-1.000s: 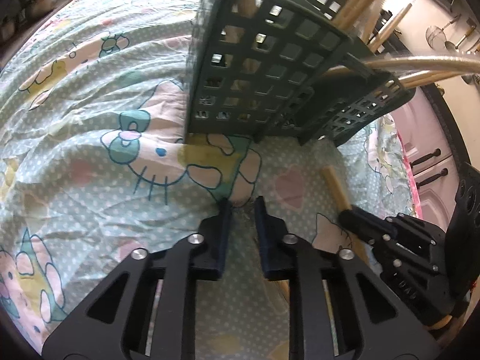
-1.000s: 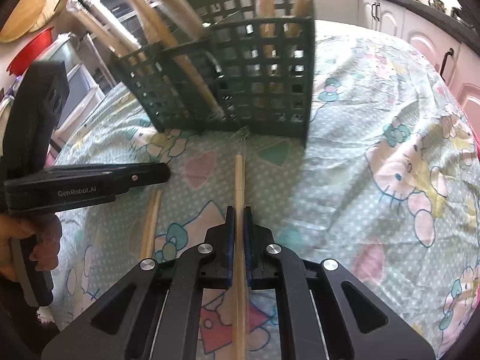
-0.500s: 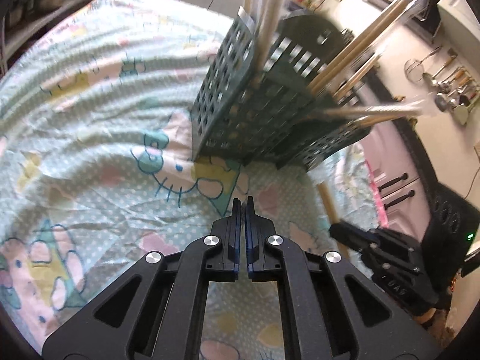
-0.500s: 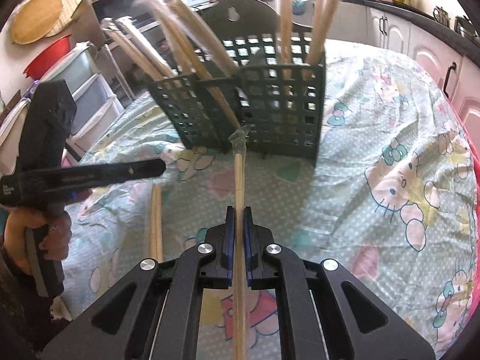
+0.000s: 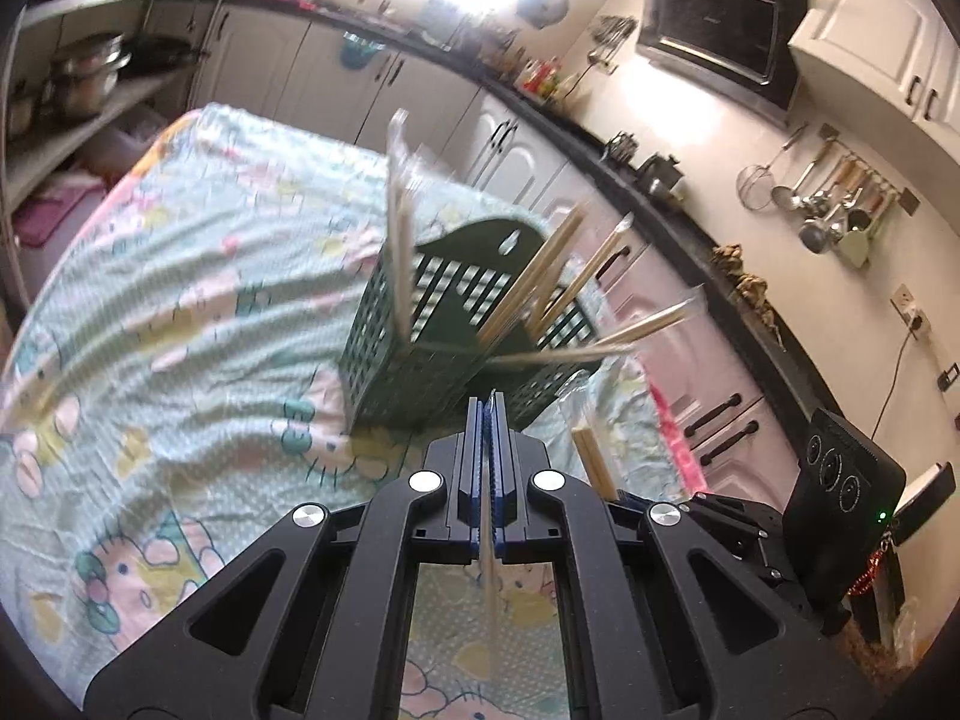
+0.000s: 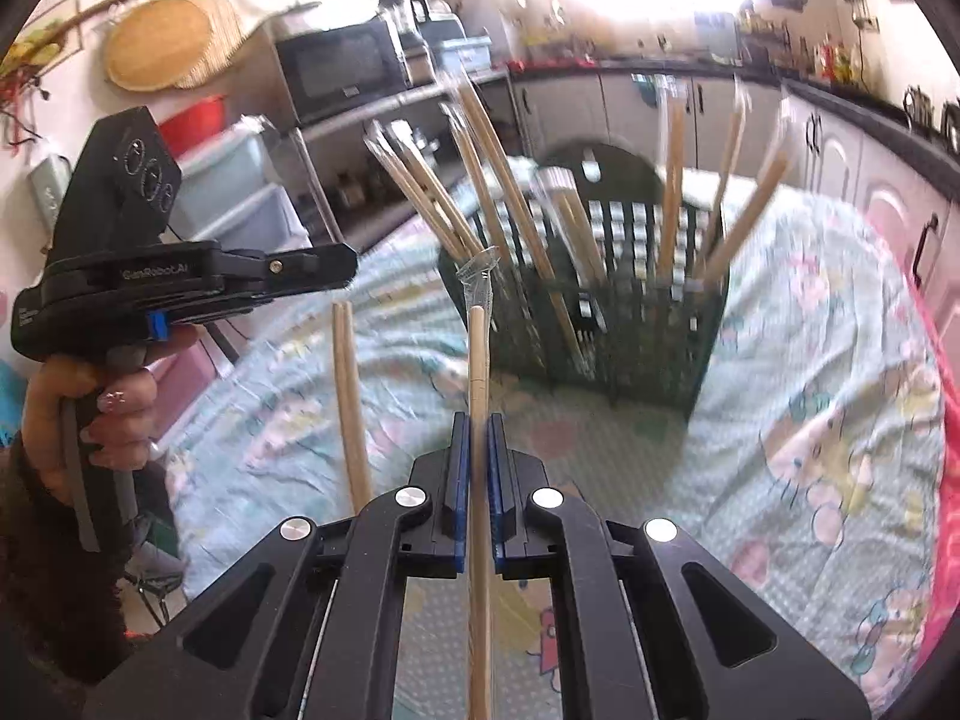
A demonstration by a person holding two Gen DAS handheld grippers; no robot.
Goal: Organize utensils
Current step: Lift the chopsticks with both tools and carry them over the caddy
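Both tools are clamped on wrapped chopsticks: left tool [image 5: 493, 414] on one pair [image 5: 489, 570], right tool [image 6: 474, 426] on another [image 6: 478, 360], before the green basket [image 6: 654, 336].

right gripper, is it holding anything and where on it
Yes: the right gripper is shut on a wrapped pair of wooden chopsticks, gripped partway along the shaft, with the plastic-wrapped end pointing toward the green basket.

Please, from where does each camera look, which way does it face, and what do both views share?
Left wrist: on the left tongs, shut on a thin wrapped stick, facing the green basket; right tongs at lower right.
Right wrist: on the right tongs, shut on wrapped chopsticks, facing the basket; a hand shows.
Shared: basket, patterned cloth.
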